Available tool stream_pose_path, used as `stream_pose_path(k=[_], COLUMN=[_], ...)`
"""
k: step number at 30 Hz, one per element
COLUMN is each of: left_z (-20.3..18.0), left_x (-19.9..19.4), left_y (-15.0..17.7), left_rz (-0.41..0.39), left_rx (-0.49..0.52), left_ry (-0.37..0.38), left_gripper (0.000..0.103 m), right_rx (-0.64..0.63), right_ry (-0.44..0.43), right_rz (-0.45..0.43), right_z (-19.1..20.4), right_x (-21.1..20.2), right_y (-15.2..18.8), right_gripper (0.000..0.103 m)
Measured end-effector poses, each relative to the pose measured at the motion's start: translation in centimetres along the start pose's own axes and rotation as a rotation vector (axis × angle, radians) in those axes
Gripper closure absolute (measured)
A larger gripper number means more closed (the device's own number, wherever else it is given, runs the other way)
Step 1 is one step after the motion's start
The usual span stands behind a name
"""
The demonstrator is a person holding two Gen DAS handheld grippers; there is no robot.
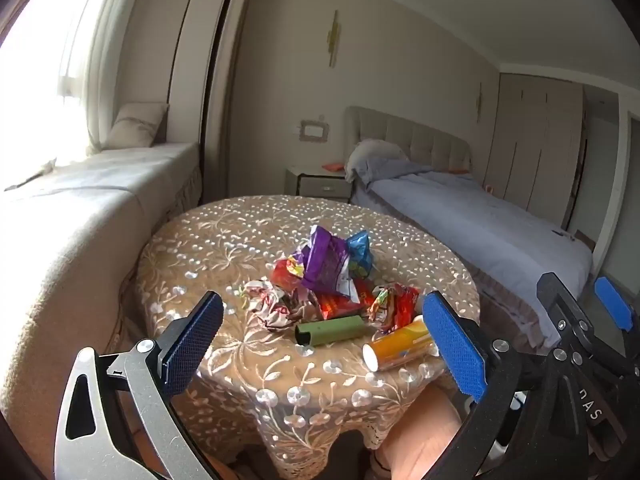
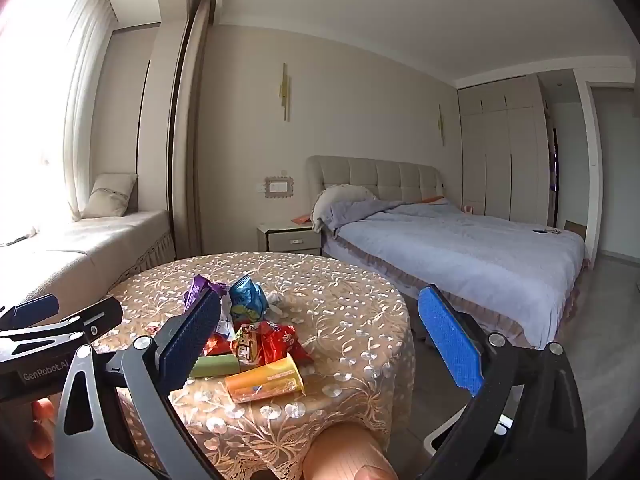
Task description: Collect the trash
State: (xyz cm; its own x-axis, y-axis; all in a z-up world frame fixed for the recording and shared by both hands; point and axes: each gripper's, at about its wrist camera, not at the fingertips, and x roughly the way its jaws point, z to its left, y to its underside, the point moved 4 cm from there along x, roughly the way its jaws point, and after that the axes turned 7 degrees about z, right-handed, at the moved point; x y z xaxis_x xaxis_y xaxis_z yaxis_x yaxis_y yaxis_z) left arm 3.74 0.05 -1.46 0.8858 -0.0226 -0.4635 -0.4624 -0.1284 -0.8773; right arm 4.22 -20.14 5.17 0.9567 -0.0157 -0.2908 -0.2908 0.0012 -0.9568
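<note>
A pile of trash lies on a round table with a beige lace cloth point(image 1: 240, 240) point(image 2: 352, 304). It holds a purple wrapper point(image 1: 326, 260) point(image 2: 198, 286), a blue bag point(image 1: 360, 250) point(image 2: 248, 298), red wrappers point(image 1: 394, 304) point(image 2: 276, 342), a green tube point(image 1: 330, 330) point(image 2: 214, 364) and an orange cup on its side point(image 1: 398, 348) point(image 2: 264, 380). My left gripper point(image 1: 324, 344) is open and empty, held before the near edge of the table. My right gripper point(image 2: 320, 344) is open and empty, beside it on the right; it also shows in the left wrist view point(image 1: 584, 308).
A bed with a grey-blue cover point(image 2: 460, 248) stands right of the table. A nightstand point(image 2: 290, 236) is behind it. A cushioned window bench point(image 1: 80, 216) runs along the left. Bare floor point(image 2: 600, 340) lies at the right. A person's knee point(image 2: 344, 452) is below the table edge.
</note>
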Motion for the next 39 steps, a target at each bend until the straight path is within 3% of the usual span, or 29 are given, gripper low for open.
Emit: stream_pose_path(k=[5,11,14,39], left_z=[-1.0,-0.7,-0.6,-0.1], left_x=[0.5,0.5,0.4,1.0], left_y=[0.6,0.6,0.4,0.9], left_rz=[0.031,-0.005,-0.01,0.021], left_rx=[0.035,0.079,0.083,0.077], left_ry=[0.037,-0.071,-0.091,-0.066], left_gripper=[0.005,0.005,0.005,0.005], right_rx=[0.015,-0.017,-0.031,-0.055], right_ry=[-0.025,-0.011,-0.011,-0.013], right_rz=[0.027,0.05,0.049,0.057], right_z=[-0.3,0.4,0.6,1.1], right_x=[0.3,0.7,0.6,0.8], right_y=[0.0,0.4,0.4,0.4], right_gripper=[0.004,0.004,0.004,0.004])
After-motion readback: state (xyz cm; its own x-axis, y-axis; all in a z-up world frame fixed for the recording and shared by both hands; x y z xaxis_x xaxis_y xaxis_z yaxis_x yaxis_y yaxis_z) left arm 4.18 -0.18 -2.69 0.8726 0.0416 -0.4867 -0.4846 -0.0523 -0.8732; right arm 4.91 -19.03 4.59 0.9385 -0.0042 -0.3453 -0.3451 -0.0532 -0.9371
